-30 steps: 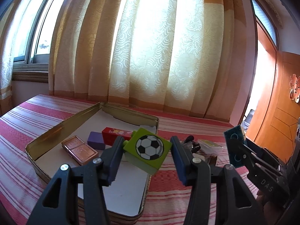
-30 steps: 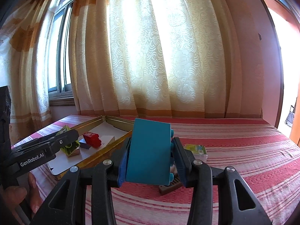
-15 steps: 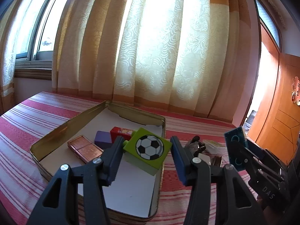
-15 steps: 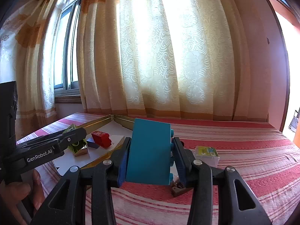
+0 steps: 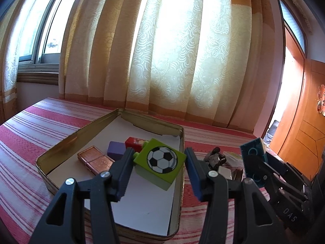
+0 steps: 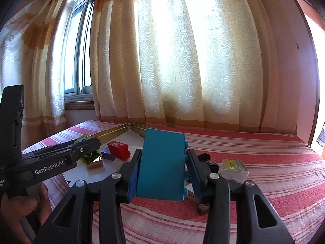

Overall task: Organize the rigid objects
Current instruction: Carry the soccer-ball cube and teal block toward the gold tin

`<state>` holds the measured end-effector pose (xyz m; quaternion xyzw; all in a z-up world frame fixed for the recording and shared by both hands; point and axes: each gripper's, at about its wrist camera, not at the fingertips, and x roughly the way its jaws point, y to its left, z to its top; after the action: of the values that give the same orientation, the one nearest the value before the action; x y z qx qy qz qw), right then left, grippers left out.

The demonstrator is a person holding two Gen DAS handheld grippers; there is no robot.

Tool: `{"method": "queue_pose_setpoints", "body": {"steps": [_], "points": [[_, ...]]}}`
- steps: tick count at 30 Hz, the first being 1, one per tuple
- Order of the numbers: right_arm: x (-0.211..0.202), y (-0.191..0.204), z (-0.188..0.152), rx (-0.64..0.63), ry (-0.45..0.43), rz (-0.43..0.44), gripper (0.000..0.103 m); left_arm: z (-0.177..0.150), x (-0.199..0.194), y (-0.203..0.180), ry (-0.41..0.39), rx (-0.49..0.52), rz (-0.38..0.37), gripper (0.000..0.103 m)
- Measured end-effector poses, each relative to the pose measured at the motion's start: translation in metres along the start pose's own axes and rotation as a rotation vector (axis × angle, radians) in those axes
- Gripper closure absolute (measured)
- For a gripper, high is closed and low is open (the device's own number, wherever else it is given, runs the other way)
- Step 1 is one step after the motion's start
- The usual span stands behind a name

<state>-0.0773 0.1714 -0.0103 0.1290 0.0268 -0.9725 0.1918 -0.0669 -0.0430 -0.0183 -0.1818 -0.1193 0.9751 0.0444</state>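
From my left wrist, my left tool (image 5: 159, 169) holds a green block (image 5: 160, 163) with a football picture on its top face. Its fingers (image 5: 124, 166) are partly closed and press the block from both sides, and the block sits tilted, one corner low. I hold it above the tin (image 5: 180, 181), over the white sheet that lines the tin's floor. Inside the tin lie a copper bar (image 5: 95, 160), a purple block (image 5: 116, 150) and a red block (image 5: 135, 142), close together toward the far end. The tin rests on a red striped cloth (image 5: 30, 134). To the right, outside the tin, sits a small heap of dark pieces (image 5: 215, 157). At the right edge my right tool (image 5: 262, 162) comes into view with the blue block (image 5: 252, 152) in it.

From my right wrist, my right tool (image 6: 163, 173) is partly closed on the blue block (image 6: 160, 162), which stands upright between the fingers (image 6: 196, 174), studs facing right. I hold it above the cloth (image 6: 254, 187), just right of the tin (image 6: 119, 131). A small clear box (image 6: 234, 169) with a green label lies on the cloth to the right, and a brown piece (image 6: 203, 208) lies below the block. On the left, my left tool (image 6: 89, 152) reaches over the tin with the green block (image 6: 84, 138), and my hand (image 6: 22, 209) grips its handle. The red block (image 6: 118, 149), purple block (image 6: 107, 153) and copper bar (image 6: 95, 161) lie in the tin beyond it.
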Motion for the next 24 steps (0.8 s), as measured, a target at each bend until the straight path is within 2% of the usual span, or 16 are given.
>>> {"method": "queue_pose_setpoints", "body": {"steps": [9, 13, 24], "points": [[0.002, 0.007, 0.000, -0.007, 0.000, 0.017, 0.057, 0.000, -0.002, 0.006, 0.000, -0.011, 0.004, 0.052], [0.001, 0.008, 0.000, -0.008, 0.000, 0.020, 0.057, 0.001, -0.004, 0.011, -0.005, -0.004, 0.034, 0.052], [0.005, 0.017, 0.000, -0.014, 0.009, 0.039, 0.057, 0.003, -0.003, 0.032, 0.006, -0.051, 0.052, 0.052]]}}
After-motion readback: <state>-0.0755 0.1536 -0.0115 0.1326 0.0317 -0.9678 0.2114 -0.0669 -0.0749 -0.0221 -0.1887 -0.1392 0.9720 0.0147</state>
